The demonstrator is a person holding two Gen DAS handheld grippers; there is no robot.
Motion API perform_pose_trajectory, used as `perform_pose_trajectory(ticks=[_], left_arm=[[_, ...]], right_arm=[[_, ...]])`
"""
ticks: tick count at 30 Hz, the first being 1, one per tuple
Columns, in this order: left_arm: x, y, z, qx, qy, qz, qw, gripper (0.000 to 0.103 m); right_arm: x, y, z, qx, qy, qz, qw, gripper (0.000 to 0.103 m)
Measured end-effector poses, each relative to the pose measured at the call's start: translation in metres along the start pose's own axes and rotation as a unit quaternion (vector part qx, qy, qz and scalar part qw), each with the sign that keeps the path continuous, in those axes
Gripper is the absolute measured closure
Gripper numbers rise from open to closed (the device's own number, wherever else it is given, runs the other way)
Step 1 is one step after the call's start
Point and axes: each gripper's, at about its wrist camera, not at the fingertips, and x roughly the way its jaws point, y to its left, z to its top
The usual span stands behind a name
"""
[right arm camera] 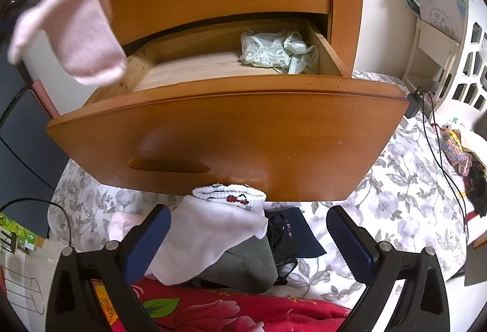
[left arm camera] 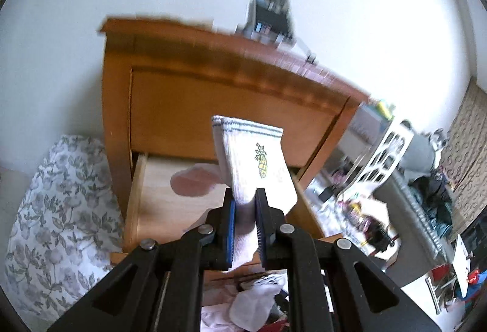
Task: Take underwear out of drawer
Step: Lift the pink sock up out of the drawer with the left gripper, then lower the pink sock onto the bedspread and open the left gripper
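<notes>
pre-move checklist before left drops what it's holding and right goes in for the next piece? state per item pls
1. Left gripper fingers clamped on the white ribbed sock with the pineapple print: ok.
2. Sock lifted clear of the open wooden drawer: ok.
3. Held item is underwear: not ok, it is a sock.
4. Right gripper open with nothing between its fingers: ok.
5. Pale green lace garment lying in the drawer's back right corner, unobstructed from above: ok.
6. Free spot on the pile of clothes below the drawer, by the white sock with red trim: cannot tell.
</notes>
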Motion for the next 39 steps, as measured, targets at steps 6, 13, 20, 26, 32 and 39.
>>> perform_pose_trajectory(ticks=[6,13,20,26,32,39], left_arm=[[-0.036,-0.009,-0.01,0.011,-0.031,-0.003,0.9994,0.091],[-0.04,-0.001,-0.039,-0.004,-0.004,-0.005,1.0,0.091],[-0.006,0.006,-0.087,-0.023,0.078,-0.005,0.9967,0.091],[0.025,0.013,-0.115,-0.03,0.123,0.019,0.9918,0.09],[0.056,0.018,-0.137,-0.031,0.162,0.029,0.9858,0.09],[0.099,0.025,-0.169,-0.034,0.244,0.034,0.9685,0.09]], right_arm=[[-0.001,0.0,0.0,-0.001,-0.001,-0.005,1.0,0.0],[-0.002,0.001,0.0,-0.003,-0.004,-0.01,1.0,0.0],[-0.005,0.001,0.0,0.0,-0.009,-0.015,1.0,0.0],[-0.011,-0.001,-0.002,0.006,-0.013,-0.018,1.0,0.0],[-0.015,-0.003,-0.003,0.016,-0.015,-0.02,1.0,0.0],[-0.017,-0.005,-0.004,0.023,-0.01,-0.014,1.0,0.0]])
